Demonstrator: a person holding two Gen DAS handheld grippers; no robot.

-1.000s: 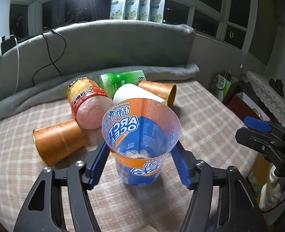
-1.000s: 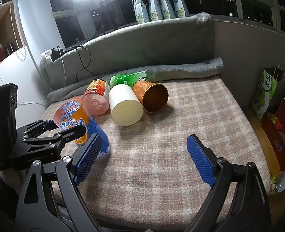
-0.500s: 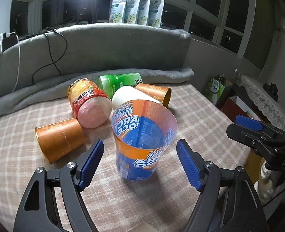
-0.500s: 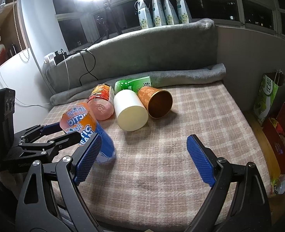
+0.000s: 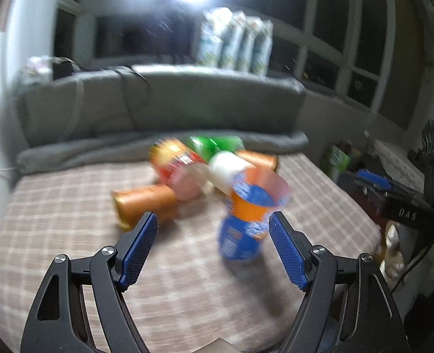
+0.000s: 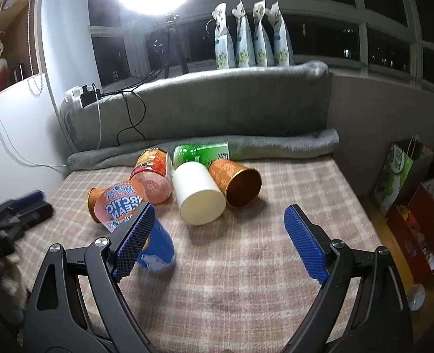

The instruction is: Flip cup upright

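A blue and orange Arctic Ocean cup (image 5: 251, 214) stands upright, mouth up, on the checked cloth; in the right wrist view it (image 6: 122, 206) is partly behind my right gripper's left finger. My left gripper (image 5: 214, 247) is open and empty, pulled back from the cup, which sits toward its right finger. The left wrist view is motion-blurred. My right gripper (image 6: 217, 241) is open and empty, above the cloth in front of the lying cups. The left gripper (image 6: 16, 214) shows blurred at the left edge.
Lying on their sides: a white cup (image 6: 198, 197), a copper cup (image 6: 237, 185), a second copper cup (image 5: 145, 203), a red and orange cup (image 6: 153, 173), a green one (image 6: 202, 153). Grey cushion (image 6: 217, 108) behind. Bags (image 6: 399, 176) beyond the right edge.
My left gripper has let go of the blue and orange cup, opened wide and drawn back to the left. The cup stays standing. My right gripper has barely moved.
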